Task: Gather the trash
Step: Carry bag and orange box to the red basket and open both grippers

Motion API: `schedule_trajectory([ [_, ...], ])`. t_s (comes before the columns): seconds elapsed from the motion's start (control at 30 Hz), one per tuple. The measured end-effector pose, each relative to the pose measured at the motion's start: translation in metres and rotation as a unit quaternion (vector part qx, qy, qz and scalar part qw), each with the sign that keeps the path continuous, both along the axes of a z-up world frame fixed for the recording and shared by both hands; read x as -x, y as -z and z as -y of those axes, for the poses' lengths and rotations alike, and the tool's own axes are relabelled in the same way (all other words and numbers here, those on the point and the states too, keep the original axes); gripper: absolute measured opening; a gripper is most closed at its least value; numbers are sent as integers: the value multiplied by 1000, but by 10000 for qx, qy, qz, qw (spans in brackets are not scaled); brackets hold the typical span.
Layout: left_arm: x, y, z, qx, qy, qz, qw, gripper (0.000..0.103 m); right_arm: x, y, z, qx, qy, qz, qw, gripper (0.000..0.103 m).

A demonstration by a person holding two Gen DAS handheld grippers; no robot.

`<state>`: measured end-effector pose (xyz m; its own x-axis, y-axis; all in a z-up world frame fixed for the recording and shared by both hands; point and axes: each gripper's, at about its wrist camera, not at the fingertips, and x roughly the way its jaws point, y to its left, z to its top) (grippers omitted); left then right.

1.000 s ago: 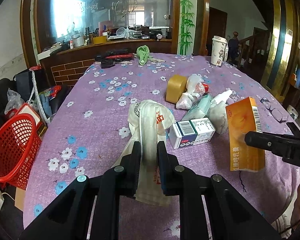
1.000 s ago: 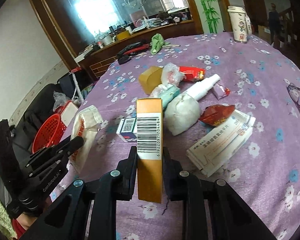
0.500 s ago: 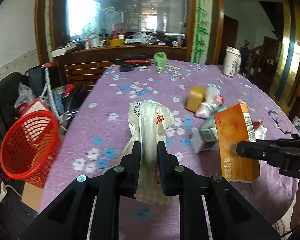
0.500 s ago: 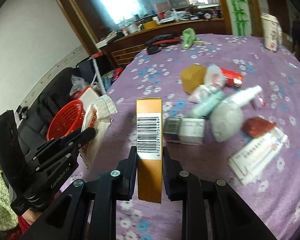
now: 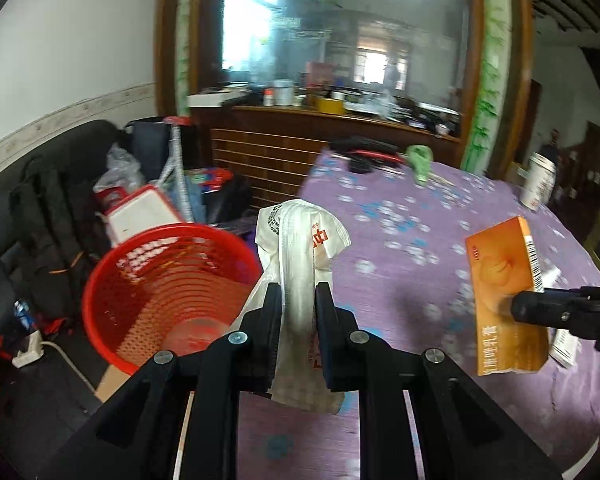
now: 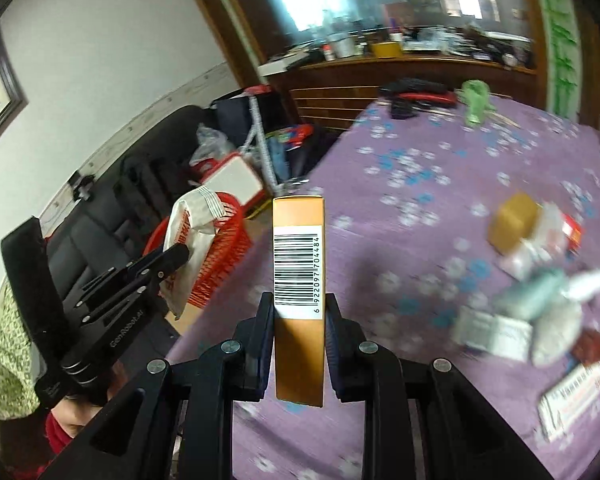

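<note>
Trash in both our grippers, beside the red basket [image 5: 168, 288].

We pinch a crumpled white paper bag [image 5: 300, 264] in our nearly closed left gripper [image 5: 296, 320], up off the purple table [image 5: 400, 240] at its edge, just beside the basket's rim. Our right gripper [image 6: 299, 320] clamps narrowly on an upright orange box [image 6: 299, 240]; more litter [image 6: 540, 296] lies on the table.

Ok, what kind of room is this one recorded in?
Most likely a lived-in home dining or living room: a table under a purple floral cloth, a dark sofa piled with bags, and a cluttered wooden counter below a glass partition. A red basket stands beside the table.
</note>
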<state>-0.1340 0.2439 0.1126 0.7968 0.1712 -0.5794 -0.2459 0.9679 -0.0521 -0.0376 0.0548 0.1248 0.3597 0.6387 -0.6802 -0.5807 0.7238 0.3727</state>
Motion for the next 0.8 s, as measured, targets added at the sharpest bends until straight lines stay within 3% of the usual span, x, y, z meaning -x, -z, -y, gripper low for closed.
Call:
schedule_trajectory([
  [0.37, -5, 15, -97, 104, -830, -222, 9962, 16, -22, -3, -118, -154, -844, -74, 9963, 25],
  [0.7, -23, 33, -131, 293, -1057, -394, 9932, 18, -59, 28, -197, -160, -959, -327, 9947, 26],
  [0.73, -24, 35, -134, 312, -1085, -412, 9928, 22, -60, 31, -200, -163, -953, -365, 9946, 26],
  [0.77, -25, 37, -136, 344, -1122, -428, 9922, 37, -63, 34, -204, -171, -955, -422, 9944, 26],
  [0.8, -25, 38, -138, 367, -1161, -415, 9917, 46, -66, 38, -208, -169, -969, -489, 9939, 34],
])
